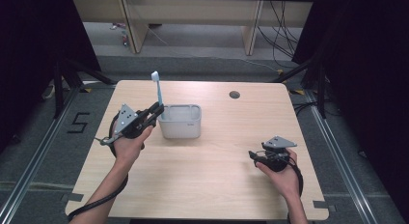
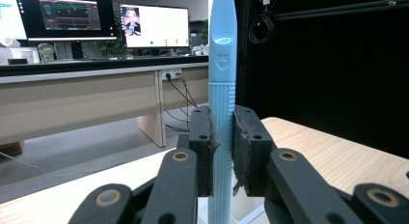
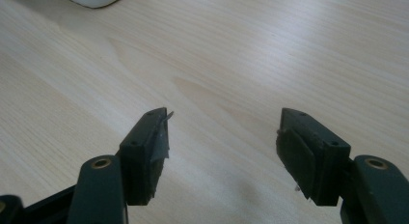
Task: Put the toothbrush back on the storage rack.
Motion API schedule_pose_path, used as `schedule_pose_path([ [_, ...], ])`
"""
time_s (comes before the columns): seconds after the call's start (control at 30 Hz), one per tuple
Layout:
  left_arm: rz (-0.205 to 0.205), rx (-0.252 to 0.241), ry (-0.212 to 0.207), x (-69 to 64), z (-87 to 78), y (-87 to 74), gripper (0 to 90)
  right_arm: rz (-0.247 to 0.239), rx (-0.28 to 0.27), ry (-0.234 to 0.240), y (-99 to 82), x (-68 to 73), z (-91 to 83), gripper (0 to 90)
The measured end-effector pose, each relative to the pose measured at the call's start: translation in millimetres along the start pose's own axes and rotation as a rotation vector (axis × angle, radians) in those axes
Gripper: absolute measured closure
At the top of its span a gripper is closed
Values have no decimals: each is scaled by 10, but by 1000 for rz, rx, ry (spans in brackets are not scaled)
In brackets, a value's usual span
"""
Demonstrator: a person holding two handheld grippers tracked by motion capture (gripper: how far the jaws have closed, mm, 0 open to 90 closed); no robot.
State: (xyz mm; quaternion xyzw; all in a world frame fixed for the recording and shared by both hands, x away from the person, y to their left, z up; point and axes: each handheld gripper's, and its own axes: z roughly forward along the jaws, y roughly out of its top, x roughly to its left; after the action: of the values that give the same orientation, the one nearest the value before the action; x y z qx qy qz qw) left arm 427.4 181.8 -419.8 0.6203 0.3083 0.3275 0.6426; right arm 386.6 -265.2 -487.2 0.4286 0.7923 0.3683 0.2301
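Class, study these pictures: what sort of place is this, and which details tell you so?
Probably a lab or office test room: computer monitors on a long desk, black curtains around a wooden table, and floor rails beside it.

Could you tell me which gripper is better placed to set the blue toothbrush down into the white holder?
The left gripper: its jaws are shut on the toothbrush, held upright right at the white holder. The right gripper rests open over bare table, well away from the holder.
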Motion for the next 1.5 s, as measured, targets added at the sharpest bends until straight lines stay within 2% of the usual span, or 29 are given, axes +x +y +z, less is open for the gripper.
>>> schedule_pose_path([
  [0.2, 1, -1, -1, 1, 50, 22, 787, 0, 1, 2, 1, 0, -1, 365],
  [0.27, 1, -1, 1, 0, 61, 23, 787, -19, -4, -1, -2, -12, 4, 365],
  [0.33, 1, 0, 1, 3, 66, 23, 787, 1, 6, 3, 0, -3, -4, 365],
  [0.63, -18, 9, 15, 46, 126, 12, 787, -1, 0, 1, 2, -8, -5, 365],
  [0.73, -16, 8, 17, 53, 142, 14, 787, -18, -7, -2, -2, -16, 3, 365],
  [0.83, -20, 10, 18, 54, 157, 16, 787, 6, 2, 2, 0, -3, -5, 365],
  [1.1, -20, 13, 27, 79, 195, 6, 787, 5, -2, -1, 0, -8, -8, 365],
  [1.23, -22, 19, 33, 97, 202, -17, 787, 27, 6, 11, 1, 8, -9, 364],
  [1.27, -25, 21, 32, 99, 204, -26, 787, 11, -5, 0, 1, -3, -9, 364],
  [1.5, -30, 31, 36, 112, 206, -75, 786, 7, -1, 3, 0, -5, -4, 364],
])
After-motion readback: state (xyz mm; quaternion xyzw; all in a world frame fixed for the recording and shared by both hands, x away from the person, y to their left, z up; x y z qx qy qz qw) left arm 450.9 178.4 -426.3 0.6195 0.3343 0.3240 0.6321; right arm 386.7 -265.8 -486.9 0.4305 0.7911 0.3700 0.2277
